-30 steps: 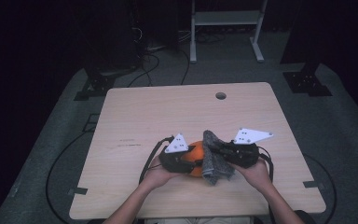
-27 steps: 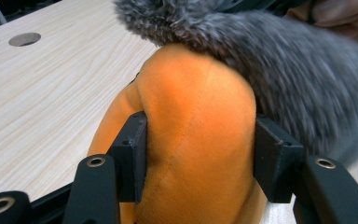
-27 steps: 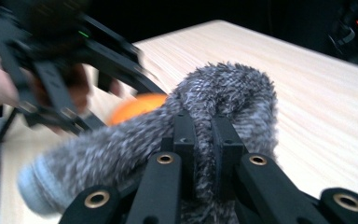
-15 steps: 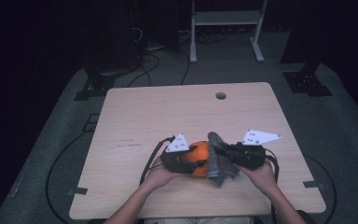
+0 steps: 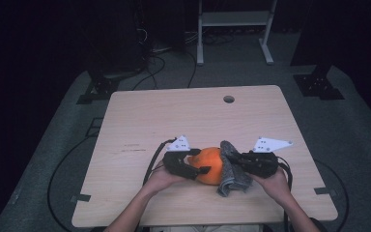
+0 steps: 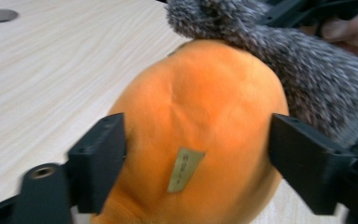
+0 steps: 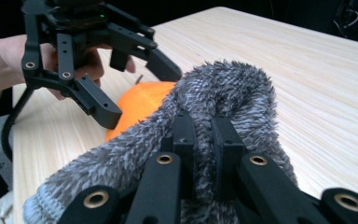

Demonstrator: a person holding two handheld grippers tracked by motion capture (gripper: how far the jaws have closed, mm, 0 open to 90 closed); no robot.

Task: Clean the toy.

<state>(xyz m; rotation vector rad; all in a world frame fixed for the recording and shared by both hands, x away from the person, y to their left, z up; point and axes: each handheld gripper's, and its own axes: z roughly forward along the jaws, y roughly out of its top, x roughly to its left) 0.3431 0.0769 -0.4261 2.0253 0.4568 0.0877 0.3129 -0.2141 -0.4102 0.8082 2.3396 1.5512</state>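
A soft orange ball [image 5: 211, 164] with a small tan label [image 6: 185, 169] rests on the wooden table [image 5: 174, 116] near its front edge. My left gripper [image 5: 200, 163] straddles it from the left. Its jaws have just been opening and stand on either side of the ball [image 6: 200, 116], not squeezing it. A grey fuzzy cloth [image 5: 232, 175] drapes over the ball's right side. My right gripper [image 7: 204, 135] is shut on a fold of that cloth [image 7: 223, 88], with the orange ball [image 7: 142, 105] just beyond it.
A round hole [image 5: 229, 99] sits in the tabletop near the far edge. Black cables [image 5: 152, 164] trail from the grippers off the table's front. A white frame's legs [image 5: 200, 48] and dark stands are on the floor behind the table.
The left jaws have spread wider around the orange ball. The right gripper has pulled the grey cloth to the right, uncovering more of the ball.
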